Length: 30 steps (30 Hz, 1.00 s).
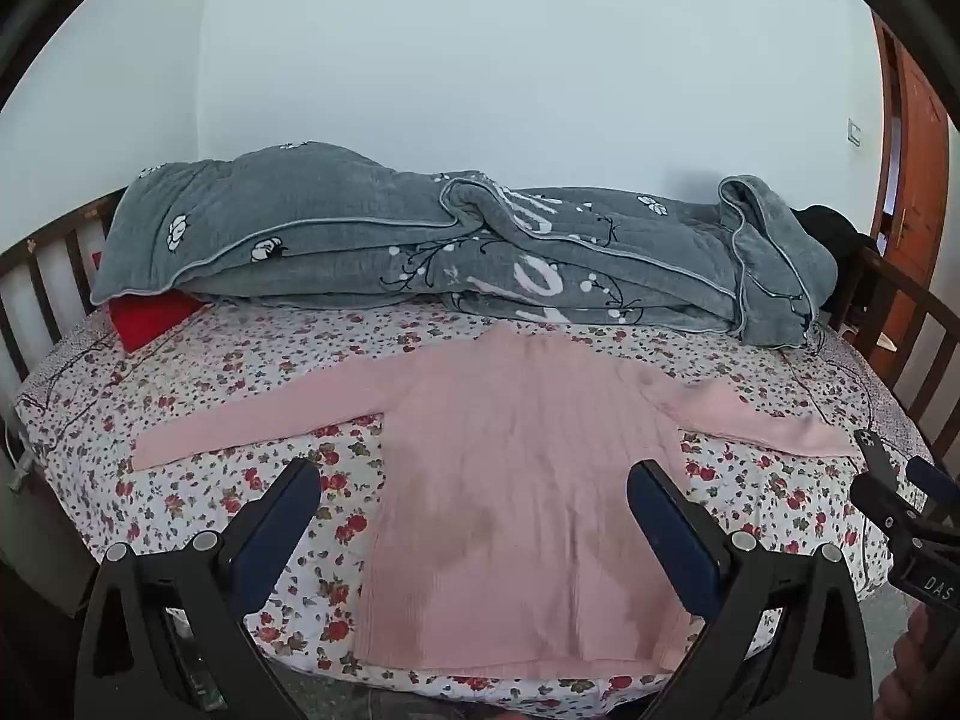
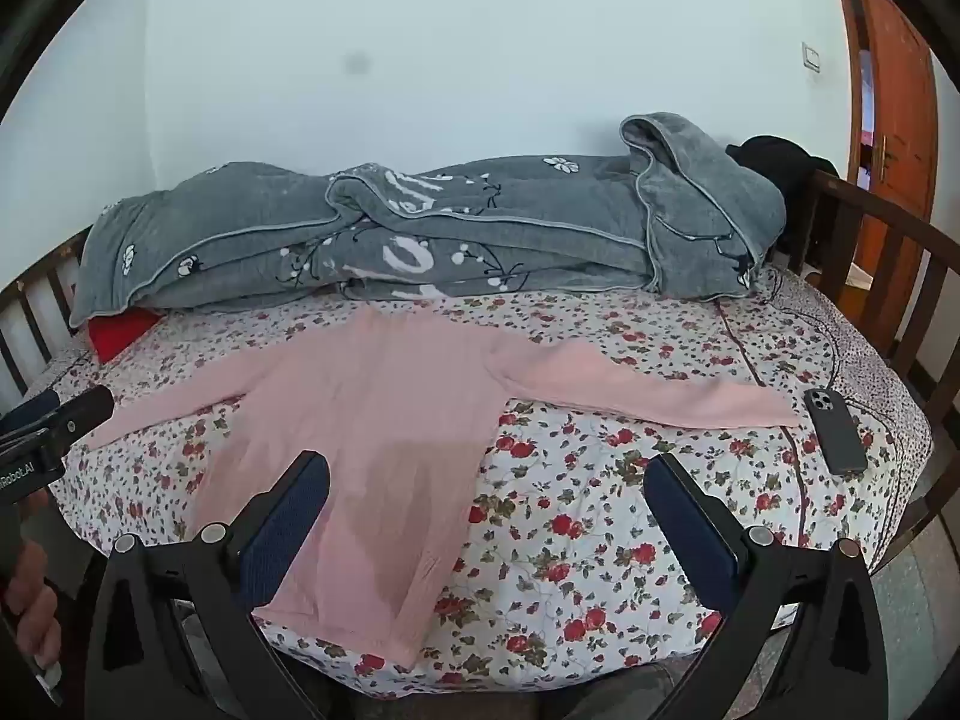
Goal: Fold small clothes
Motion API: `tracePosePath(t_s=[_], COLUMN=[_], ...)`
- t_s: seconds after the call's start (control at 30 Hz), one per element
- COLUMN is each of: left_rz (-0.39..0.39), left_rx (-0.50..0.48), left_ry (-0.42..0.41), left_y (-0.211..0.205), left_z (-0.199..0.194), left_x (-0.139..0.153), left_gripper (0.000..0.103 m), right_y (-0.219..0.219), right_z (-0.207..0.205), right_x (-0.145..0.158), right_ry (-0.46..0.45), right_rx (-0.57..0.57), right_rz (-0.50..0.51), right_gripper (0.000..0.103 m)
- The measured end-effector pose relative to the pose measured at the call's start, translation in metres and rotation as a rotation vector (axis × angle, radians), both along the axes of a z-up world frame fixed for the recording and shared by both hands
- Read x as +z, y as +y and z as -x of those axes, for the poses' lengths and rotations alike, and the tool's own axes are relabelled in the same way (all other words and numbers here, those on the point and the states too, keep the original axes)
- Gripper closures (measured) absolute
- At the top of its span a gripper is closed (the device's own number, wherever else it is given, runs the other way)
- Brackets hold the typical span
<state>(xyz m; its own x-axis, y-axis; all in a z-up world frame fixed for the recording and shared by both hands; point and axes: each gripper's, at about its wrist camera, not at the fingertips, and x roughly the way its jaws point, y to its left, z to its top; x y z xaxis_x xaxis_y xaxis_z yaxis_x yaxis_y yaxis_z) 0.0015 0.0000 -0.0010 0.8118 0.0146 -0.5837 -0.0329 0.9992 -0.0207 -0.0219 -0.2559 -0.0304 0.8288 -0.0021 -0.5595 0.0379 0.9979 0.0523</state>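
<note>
Up front, left gripper (image 1: 474,516) and right gripper (image 2: 486,510) hang w/ fingers spread wide, holding nothing, over a ribbed pink sweater (image 1: 516,480) lying flat, sleeves out, on floral bedsheet (image 2: 600,510). Dark phone (image 2: 835,429) near right sleeve; rumpled grey quilt (image 1: 420,246) behind, possibly fleece.

Pink sweater (image 1: 516,456); white sheet (image 1: 198,372) with red flowers; grey blanket (image 1: 360,240), white blossoms; red cushion (image 1: 150,315).

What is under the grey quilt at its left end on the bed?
A red item pokes out from under the grey quilt, resting on the floral sheet. Only its corner shows; the rest is covered, so what it is cannot be told.
</note>
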Motion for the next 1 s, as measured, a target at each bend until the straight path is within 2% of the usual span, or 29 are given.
tracePosePath(t_s=[0.07, 0.2, 1.0], left_rz=[-0.005, -0.009, 0.036], left_rx=[0.007, -0.023, -0.034], left_ry=[0.008, -0.048, -0.035], left_y=[0.000, -0.006, -0.006], left_z=[-0.003, 0.011, 0.010], left_x=[-0.001, 0.005, 0.001], left_gripper=[0.000, 0.000, 0.000], right_y=[0.000, 0.001, 0.004], right_z=[0.001, 0.005, 0.009], right_x=[0.000, 0.002, 0.011], right_ry=[-0.001, -0.003, -0.006], right_rx=[0.002, 0.001, -0.001], right_rz=[-0.006, 0.001, -0.005], right_gripper=[0.000, 0.000, 0.000])
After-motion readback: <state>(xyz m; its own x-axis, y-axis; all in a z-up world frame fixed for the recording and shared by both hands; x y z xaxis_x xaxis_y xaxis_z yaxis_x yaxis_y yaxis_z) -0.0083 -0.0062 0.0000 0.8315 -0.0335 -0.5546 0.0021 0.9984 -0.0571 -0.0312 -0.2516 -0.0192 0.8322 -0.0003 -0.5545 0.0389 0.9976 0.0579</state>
